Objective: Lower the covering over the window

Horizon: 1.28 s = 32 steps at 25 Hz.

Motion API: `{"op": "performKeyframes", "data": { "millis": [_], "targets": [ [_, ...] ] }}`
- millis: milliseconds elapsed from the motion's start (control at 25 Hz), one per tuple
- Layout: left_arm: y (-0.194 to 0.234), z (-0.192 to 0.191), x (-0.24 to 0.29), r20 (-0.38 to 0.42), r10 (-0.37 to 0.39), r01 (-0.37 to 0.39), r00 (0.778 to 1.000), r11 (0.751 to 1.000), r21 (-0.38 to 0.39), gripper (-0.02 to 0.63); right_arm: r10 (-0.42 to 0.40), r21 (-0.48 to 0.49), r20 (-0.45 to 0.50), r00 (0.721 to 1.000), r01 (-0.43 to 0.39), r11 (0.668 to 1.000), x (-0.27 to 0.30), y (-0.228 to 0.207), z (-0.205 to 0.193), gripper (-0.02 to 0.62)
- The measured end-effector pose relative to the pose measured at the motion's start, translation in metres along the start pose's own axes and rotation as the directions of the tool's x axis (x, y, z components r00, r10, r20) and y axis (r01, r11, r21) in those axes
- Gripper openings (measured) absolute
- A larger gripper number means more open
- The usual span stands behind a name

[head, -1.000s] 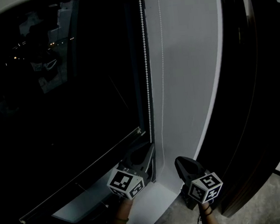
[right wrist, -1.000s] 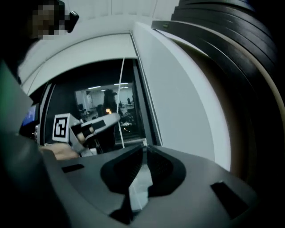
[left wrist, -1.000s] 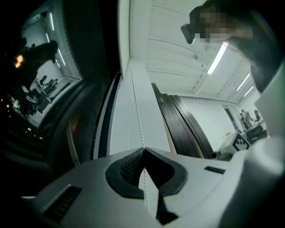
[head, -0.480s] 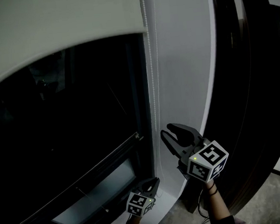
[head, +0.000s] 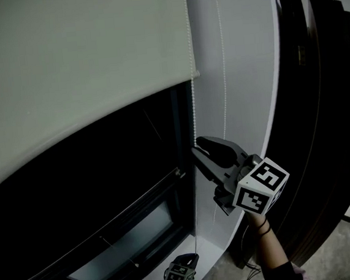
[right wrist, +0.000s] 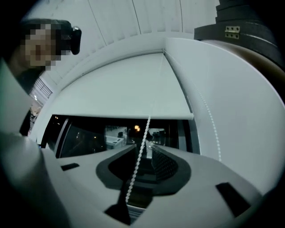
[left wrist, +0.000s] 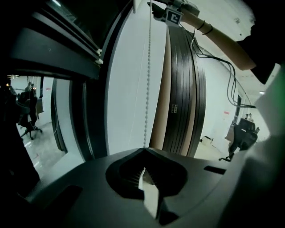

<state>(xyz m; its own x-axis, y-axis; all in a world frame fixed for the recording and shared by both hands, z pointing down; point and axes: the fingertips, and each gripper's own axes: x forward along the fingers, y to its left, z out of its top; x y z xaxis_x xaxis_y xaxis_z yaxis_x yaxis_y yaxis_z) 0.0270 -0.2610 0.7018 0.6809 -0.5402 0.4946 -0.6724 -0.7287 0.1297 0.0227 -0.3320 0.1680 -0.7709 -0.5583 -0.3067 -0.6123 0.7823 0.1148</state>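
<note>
1. A pale grey fabric roller blind [head: 75,66] covers the upper part of the dark glass window [head: 100,193]. Its bottom edge crosses the window, and the glass below that edge is bare.
2. A white beaded pull chain [head: 194,113] hangs along the window's right edge, just beside the frame. Its second strand hangs further right of the window, in front of a white painted wall strip [head: 248,67].
3. The black right gripper [head: 197,147], with its marker cube, is raised at the window's right edge, just under the blind's lower corner. In the right gripper view its jaws [right wrist: 143,149] are spread. The chain [right wrist: 139,153] runs between them, close to one jaw, and is not squeezed.
4. The black left gripper [head: 188,259] sits low, beneath the window's lower right corner. In the left gripper view its jaws [left wrist: 144,150] are pressed together, pinching the chain [left wrist: 148,80] at their tips. The chain runs straight up from there.
5. Tall dark stacked panels [head: 318,92] stand right of the window, beyond the wall strip.
</note>
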Motion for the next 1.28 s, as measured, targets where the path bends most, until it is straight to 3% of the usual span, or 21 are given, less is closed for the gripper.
{"op": "performKeyframes", "data": {
  "millis": [240, 400, 520, 680, 880, 1000, 1080, 1280],
  "targets": [
    [0.003, -0.023, -0.005, -0.054, 0.002, -0.003, 0.999, 1.0, -0.031, 0.002, 0.024, -0.036, -0.009, 1.0, -0.024, 0.999, 0.008, 0.011, 0.003, 0.084],
    [0.0, -0.025, -0.004, -0.053, -0.008, 0.006, 0.999, 0.999, -0.032, 0.002, 0.014, 0.004, 0.0, 1.0, -0.014, 1.0, 0.007, 0.012, -0.001, 0.035],
    [0.0, -0.022, -0.005, -0.044, -0.022, 0.021, 0.999, 0.999, -0.037, 0.002, -0.026, 0.018, 0.013, 1.0, 0.026, 0.999, 0.004, 0.008, -0.002, 0.017],
    [0.003, -0.018, -0.01, -0.061, -0.05, 0.051, 0.997, 0.998, 0.028, 0.003, -0.112, 0.003, 0.063, 0.992, 0.112, 0.994, -0.009, -0.003, -0.002, 0.014],
    [0.02, 0.051, -0.027, 0.153, -0.047, 0.051, 0.987, 0.998, -0.022, 0.005, -0.182, -0.019, 0.067, 0.981, 0.184, 0.983, -0.021, -0.015, -0.008, 0.014],
    [0.03, 0.112, -0.046, 0.283, -0.035, 0.033, 0.958, 0.999, 0.01, 0.006, -0.219, -0.059, 0.0, 0.976, 0.219, 0.974, -0.024, -0.019, -0.047, 0.014],
    [0.032, 0.158, -0.062, 0.377, -0.045, 0.032, 0.925, 0.999, 0.041, 0.006, -0.249, -0.026, -0.025, 0.968, 0.249, 0.968, -0.034, -0.025, -0.075, 0.014],
    [0.028, 0.27, -0.112, 0.585, -0.094, 0.03, 0.805, 0.992, 0.119, 0.006, -0.299, -0.002, -0.147, 0.943, 0.302, 0.953, -0.057, -0.028, -0.15, 0.014]
  ]
}}
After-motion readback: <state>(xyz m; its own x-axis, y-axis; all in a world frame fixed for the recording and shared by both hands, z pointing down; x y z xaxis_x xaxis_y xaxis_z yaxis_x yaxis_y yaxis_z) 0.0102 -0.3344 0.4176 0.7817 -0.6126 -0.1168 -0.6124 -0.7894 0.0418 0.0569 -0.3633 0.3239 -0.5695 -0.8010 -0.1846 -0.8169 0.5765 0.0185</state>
